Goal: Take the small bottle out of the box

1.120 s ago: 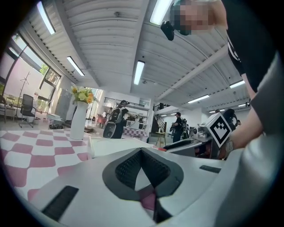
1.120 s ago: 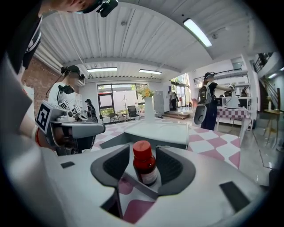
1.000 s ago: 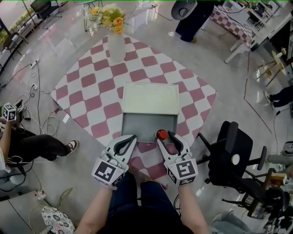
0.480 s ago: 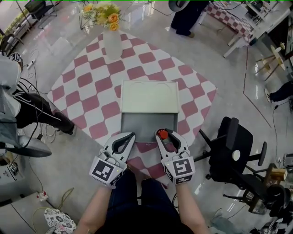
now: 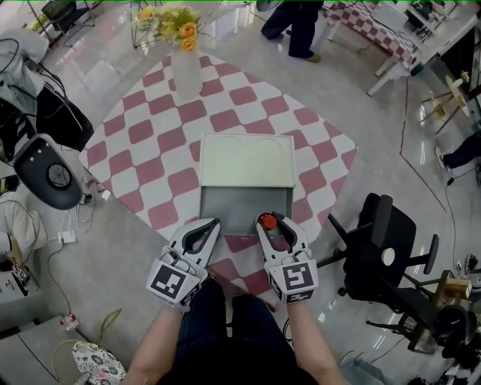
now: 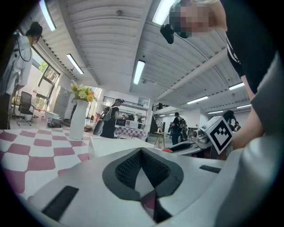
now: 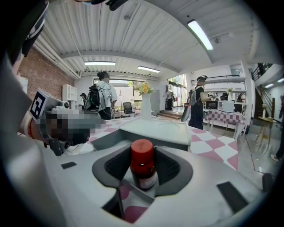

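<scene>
A small dark bottle with a red cap (image 5: 266, 221) stands upright at the near right corner of the open grey box (image 5: 233, 207), whose pale lid (image 5: 246, 161) lies flat behind it. My right gripper (image 5: 273, 222) reaches over the box's near edge. Its jaws are closing with the bottle (image 7: 143, 170) between them, and a slim gap shows beside the left pad. The left gripper (image 5: 213, 223) rests at the box's near left edge, its fingertips together and nothing in them. In the left gripper view that gripper (image 6: 142, 150) shows only its own closed jaws.
The box sits on a pink and white checked cloth (image 5: 150, 143) on a low table. A white vase of yellow flowers (image 5: 186, 71) stands at the far corner. A black office chair (image 5: 383, 248) is close on the right, another chair (image 5: 49, 173) on the left. A person (image 5: 293, 22) stands beyond.
The right gripper's fingers have drawn in a little round the red-capped bottle. Both grippers have hardly shifted. A seated person at the left has gone and a chair shows there.
</scene>
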`<state>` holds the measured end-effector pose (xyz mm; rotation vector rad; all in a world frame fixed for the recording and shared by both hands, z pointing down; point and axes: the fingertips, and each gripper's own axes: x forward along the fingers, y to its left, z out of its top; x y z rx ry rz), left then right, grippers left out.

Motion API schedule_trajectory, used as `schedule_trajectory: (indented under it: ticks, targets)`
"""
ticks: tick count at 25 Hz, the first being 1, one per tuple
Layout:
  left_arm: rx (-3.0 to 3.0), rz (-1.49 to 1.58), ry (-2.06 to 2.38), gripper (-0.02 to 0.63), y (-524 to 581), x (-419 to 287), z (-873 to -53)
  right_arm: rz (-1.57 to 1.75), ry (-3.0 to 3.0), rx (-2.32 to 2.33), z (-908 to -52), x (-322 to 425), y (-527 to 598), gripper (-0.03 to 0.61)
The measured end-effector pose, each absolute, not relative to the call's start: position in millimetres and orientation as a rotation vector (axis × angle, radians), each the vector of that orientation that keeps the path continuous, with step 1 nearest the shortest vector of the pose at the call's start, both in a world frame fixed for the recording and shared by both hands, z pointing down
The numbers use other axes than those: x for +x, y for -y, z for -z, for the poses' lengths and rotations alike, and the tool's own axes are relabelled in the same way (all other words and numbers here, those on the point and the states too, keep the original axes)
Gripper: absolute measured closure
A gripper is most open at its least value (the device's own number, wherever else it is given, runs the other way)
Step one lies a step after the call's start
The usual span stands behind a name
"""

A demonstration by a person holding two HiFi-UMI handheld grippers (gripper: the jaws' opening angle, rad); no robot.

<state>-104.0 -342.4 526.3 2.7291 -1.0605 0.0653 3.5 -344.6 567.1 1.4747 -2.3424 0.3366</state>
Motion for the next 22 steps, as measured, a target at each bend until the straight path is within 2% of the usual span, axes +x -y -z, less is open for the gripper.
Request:
schedule_trajectory:
  ticks: [22]
  targets:
    - [2.709,-0.030,1.143,0.609,345,-119,-512,-0.314,2.449,1.451,-530,3,346,0.426]
